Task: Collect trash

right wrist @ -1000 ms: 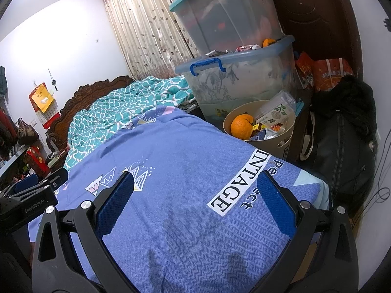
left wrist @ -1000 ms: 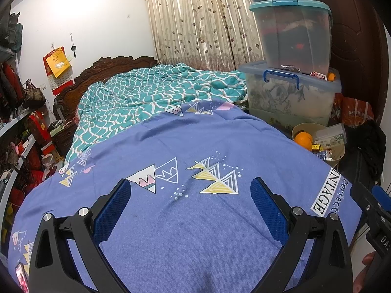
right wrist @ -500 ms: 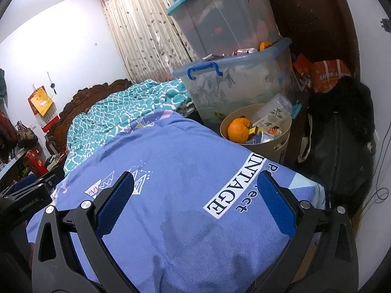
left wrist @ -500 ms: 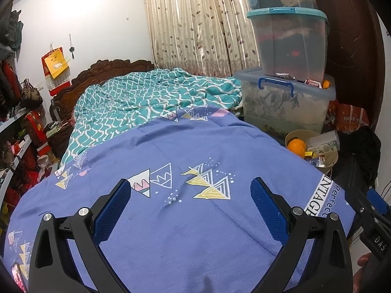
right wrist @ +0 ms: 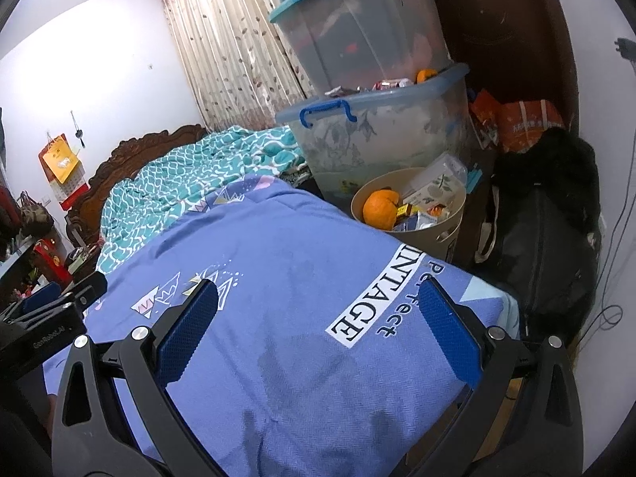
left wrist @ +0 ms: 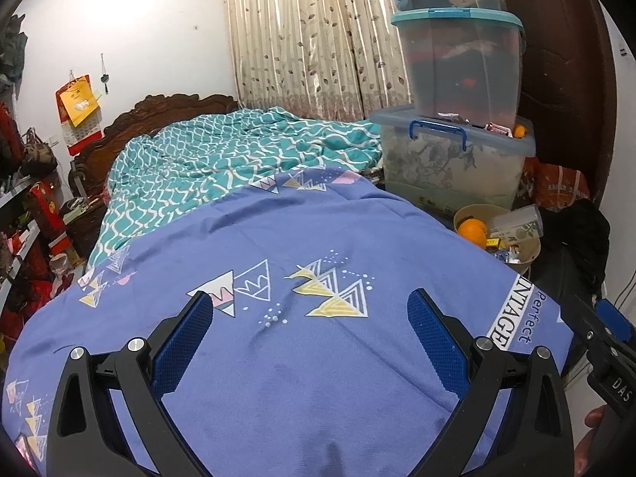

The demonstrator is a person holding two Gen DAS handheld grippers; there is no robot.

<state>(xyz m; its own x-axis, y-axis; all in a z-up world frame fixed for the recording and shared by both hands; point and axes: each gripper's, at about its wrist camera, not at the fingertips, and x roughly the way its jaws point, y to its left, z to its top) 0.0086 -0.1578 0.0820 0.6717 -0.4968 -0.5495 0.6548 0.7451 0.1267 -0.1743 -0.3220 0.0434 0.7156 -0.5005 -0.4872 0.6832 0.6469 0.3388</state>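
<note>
Trash, as far as these views show, sits gathered in the round beige bin (right wrist: pixel 441 234) on the floor just beside the foot of the bed, in front of the stacked storage tubs (right wrist: pixel 381 131). The bed's blue cover (left wrist: pixel 302 357) is the largest surface in view and carries no loose scrap that I can make out; the teal quilt (left wrist: pixel 222 163) beyond it looks equally bare. Inside the bin lie an orange (right wrist: pixel 379 208), a clear plastic box (right wrist: pixel 435 181) leaning against the rim, and small packets (too small to name). My judgement is that collecting from the bed is either done or has nothing to act on, and whatever remains would be elsewhere, perhaps the wrappers on the lower tub's lid (right wrist: pixel 391 85).

Both tools are idle. The left gripper (left wrist: pixel 310 338) hovers over the blue cover with its blue pads wide apart, holding and touching nothing. The right gripper (right wrist: pixel 318 322) hovers near the printed lettering, spread just as wide and likewise empty.
</note>
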